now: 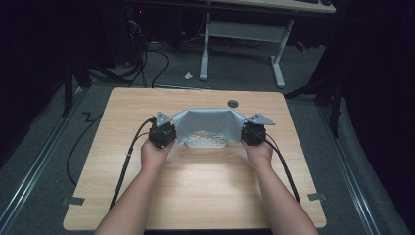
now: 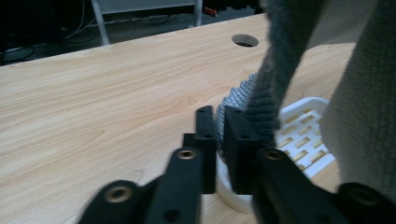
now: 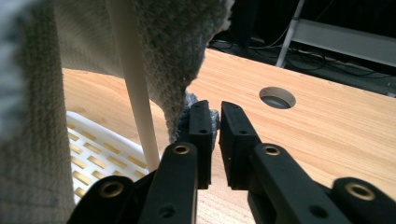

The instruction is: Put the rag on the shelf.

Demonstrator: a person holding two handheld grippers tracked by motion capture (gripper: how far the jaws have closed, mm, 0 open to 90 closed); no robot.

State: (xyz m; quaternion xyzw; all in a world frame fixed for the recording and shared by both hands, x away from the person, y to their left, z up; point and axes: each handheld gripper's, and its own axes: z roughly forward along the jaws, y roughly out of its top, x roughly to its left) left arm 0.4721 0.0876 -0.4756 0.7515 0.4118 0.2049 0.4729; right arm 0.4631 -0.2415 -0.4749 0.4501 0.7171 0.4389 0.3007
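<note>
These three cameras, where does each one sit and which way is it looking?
High view: above the person's side, looking forward and down on the table; both forearms, left gripper, right gripper.
Left gripper view: on the left gripper, facing its jaws pinching the grey cloth.
Right gripper view: on the right gripper, facing the table's hole.
Shared: cloth, white basket.

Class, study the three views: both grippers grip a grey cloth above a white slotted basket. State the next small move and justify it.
Probably lower both hands together so the grey cloth settles into the white slotted basket. The left gripper and right gripper each pinch an edge, and the cloth hangs stretched between them directly over the basket.
</note>
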